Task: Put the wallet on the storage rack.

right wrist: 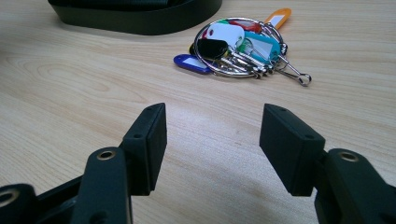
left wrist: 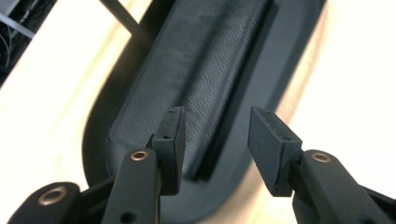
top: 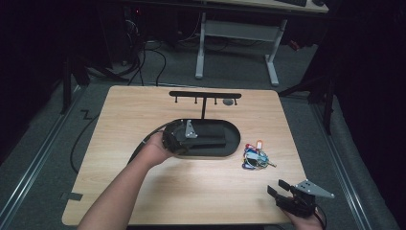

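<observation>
Dark surroundings frame a pale wooden bench [top: 143,191] that carries a black oval tray [top: 235,139] with a T-shaped hook rack [top: 205,95] rising behind it. Inside the tray lies a dark textured pouch [left wrist: 205,70], long and flat, resting along the tray's length. The left tool [top: 178,139] hovers over the tray's near-left end; in the left gripper view its jaws stand apart with nothing pressed between the pads, the pouch lying just beyond and below them. A bunch of keys [right wrist: 243,46] with coloured tags sits on the bare wood just to the right of the tray, apart from it. The right tool [top: 282,190] waits at the bench's near-right edge, jaws open and empty, pointed toward the keys but well short of them. By the look of it, the pouch is already placed in the tray and let go, while the keys remain untouched; picking them up and hanging or stowing them seems to be what is left.
</observation>
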`<state>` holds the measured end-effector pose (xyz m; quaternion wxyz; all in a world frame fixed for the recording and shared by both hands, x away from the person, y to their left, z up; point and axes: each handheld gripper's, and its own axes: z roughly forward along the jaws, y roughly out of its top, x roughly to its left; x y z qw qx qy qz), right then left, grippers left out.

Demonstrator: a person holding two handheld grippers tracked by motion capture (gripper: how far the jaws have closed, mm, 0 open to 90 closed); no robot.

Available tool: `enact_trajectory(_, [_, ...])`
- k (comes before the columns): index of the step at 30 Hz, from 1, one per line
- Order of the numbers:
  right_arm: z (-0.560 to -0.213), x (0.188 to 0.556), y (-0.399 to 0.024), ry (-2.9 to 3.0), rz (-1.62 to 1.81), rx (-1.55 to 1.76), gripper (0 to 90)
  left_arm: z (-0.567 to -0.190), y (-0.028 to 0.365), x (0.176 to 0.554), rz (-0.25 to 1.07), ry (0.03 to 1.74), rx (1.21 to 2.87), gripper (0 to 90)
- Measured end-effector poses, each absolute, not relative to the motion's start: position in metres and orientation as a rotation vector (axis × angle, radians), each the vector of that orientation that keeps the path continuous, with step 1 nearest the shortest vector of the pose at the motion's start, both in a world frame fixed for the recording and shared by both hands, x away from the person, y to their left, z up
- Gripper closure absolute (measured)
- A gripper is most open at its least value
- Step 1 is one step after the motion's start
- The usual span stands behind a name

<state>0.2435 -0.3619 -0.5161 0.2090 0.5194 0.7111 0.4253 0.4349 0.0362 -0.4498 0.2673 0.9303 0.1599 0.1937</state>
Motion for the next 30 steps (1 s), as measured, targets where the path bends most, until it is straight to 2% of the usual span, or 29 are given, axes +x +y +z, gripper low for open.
enact_trajectory(7, [-0.517, 0.244, -0.360, 1.983, 1.167, 1.440, 45.1, -0.464, 0.070, 0.413, 0.501, 0.545, 2.430, 55.0])
enact_trajectory(10, [-0.517, 0.244, -0.359, 1.986, 1.161, 1.432, 45.4, -0.474, 0.085, 0.404, 0.394, 0.602, 2.360, 51.1])
enact_trajectory(21, [-0.518, 0.245, -0.357, 1.995, 1.140, 1.424, 45.2, -0.504, 0.124, 0.358, 0.433, 0.689, 2.288, 45.9])
enact_trajectory(27, [-0.519, 0.246, -0.355, 2.013, 1.129, 1.410, 43.8, -0.510, 0.145, 0.332, 0.347, 0.753, 2.159, 44.5])
enact_trajectory(30, [-0.520, 0.246, -0.354, 2.025, 1.123, 1.396, 43.3, -0.513, 0.153, 0.321, 0.330, 0.775, 2.112, 40.8])
